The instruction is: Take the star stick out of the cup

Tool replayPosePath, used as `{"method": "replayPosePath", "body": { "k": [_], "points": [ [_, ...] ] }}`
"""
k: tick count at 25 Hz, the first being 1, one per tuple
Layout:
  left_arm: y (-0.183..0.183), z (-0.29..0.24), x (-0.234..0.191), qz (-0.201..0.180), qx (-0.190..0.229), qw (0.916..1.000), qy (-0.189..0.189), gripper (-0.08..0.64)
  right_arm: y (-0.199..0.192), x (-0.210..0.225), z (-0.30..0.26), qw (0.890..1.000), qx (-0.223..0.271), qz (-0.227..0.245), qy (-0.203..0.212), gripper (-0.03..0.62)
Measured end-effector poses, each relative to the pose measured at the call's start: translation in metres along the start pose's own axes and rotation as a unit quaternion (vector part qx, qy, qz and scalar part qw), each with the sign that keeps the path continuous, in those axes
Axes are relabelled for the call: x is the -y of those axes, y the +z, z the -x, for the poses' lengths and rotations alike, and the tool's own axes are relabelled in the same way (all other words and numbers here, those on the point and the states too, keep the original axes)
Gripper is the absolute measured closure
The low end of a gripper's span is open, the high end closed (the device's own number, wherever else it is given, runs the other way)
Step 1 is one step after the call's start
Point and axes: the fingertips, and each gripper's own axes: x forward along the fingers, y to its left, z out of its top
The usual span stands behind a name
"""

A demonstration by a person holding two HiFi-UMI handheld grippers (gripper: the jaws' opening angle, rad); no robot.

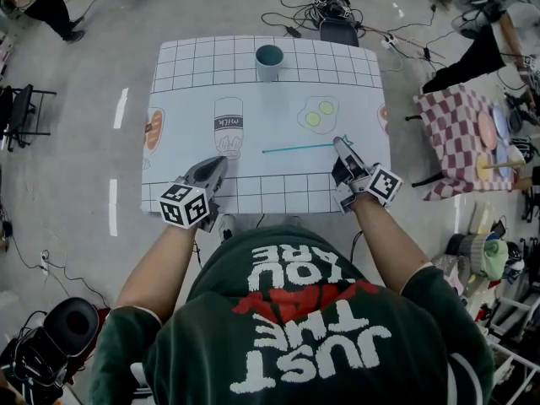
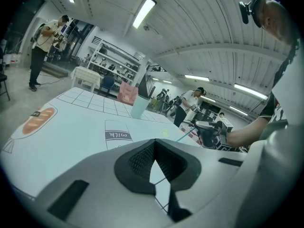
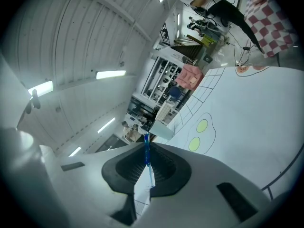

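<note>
The teal cup (image 1: 269, 62) stands upright at the far middle of the white printed mat (image 1: 253, 116), and also shows in the left gripper view as a pale cup (image 2: 140, 107). The thin teal star stick (image 1: 295, 148) is out of the cup and lies level just over the mat, pointing left. My right gripper (image 1: 340, 144) is shut on its right end. In the right gripper view the blue stick (image 3: 147, 152) sits pinched between the pads. My left gripper (image 1: 221, 164) rests at the mat's near left, shut (image 2: 154, 145), with nothing in it.
The mat carries printed pictures: a milk bottle (image 1: 228, 125), fried eggs (image 1: 317, 112) and bread (image 1: 153, 129). A checkered table (image 1: 460, 133) with dishes stands to the right. Cables (image 1: 329, 11) lie on the floor behind the table.
</note>
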Motion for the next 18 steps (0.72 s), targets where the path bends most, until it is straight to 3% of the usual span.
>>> {"method": "replayPosePath", "body": {
  "k": [18],
  "points": [
    [-0.0006,-0.0064,-0.0013,-0.008,-0.007,0.9999,-0.001,0.552,0.0012,0.0069,0.0043,1.000,-0.001,-0.002,-0.006,0.551]
  ]
}}
